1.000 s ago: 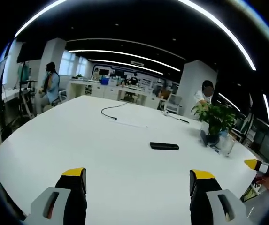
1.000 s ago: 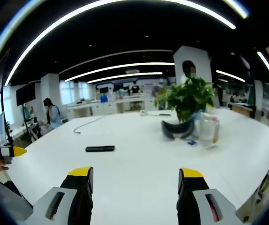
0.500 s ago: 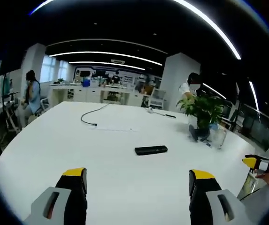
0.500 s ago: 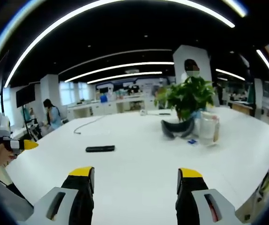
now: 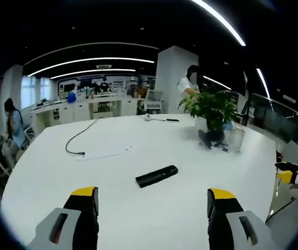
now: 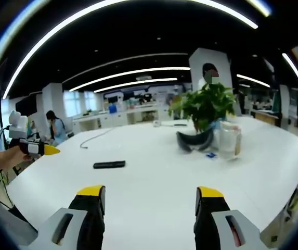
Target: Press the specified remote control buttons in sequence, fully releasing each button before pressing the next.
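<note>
Holding nothing, my left gripper (image 5: pixel 150 200) and right gripper (image 6: pixel 149 199) gape wide above one white table (image 5: pixel 112 208); one black remote (image 5: pixel 156 176) lies mid-frame, bare tabletop all round it, one plant (image 5: pixel 212 112) toward the upper right.

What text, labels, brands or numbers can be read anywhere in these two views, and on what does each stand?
No text can be read in either view.
Flat black remote control on the white table: any button markings are too small and blurred to read.
Clear container beside the green potted plant: no legible label.
Far wall displays: bright, too blurred to read.
Left gripper and right gripper: no markings visible.
</note>
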A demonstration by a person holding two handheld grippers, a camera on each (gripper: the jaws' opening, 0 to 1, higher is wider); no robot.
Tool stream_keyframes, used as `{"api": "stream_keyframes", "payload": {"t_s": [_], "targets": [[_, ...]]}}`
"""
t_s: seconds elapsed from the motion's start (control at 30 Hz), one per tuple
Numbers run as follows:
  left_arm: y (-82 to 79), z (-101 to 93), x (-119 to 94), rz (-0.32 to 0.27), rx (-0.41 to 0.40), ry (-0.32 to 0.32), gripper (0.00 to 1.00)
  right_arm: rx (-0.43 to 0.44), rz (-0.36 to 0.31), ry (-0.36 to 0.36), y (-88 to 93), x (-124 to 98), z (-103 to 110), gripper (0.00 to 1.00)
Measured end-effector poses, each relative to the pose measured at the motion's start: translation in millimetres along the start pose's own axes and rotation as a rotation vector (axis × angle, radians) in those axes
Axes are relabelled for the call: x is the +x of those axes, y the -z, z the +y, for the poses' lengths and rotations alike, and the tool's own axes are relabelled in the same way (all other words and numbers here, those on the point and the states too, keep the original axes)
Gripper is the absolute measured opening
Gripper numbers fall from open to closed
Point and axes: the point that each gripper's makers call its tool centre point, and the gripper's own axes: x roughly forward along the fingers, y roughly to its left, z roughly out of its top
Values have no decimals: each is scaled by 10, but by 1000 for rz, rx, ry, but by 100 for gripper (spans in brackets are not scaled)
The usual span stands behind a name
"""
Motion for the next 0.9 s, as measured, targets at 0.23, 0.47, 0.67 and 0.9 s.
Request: {"api": "stream_keyframes", "payload": {"t_s": [0.23,0.47,0.67,0.9], "targets": [[-96,40,255,49,54,55,88,6,3,7,8,-3,-19,68],[-78,96,486,121,147,94,88,8,7,6,14,0,-16,68],[-42,119,655,148,160,126,87,4,18,4,37,7,-7,68],[27,70,855,181,246,181,87,4,29,6,53,15,-13,67]]}}
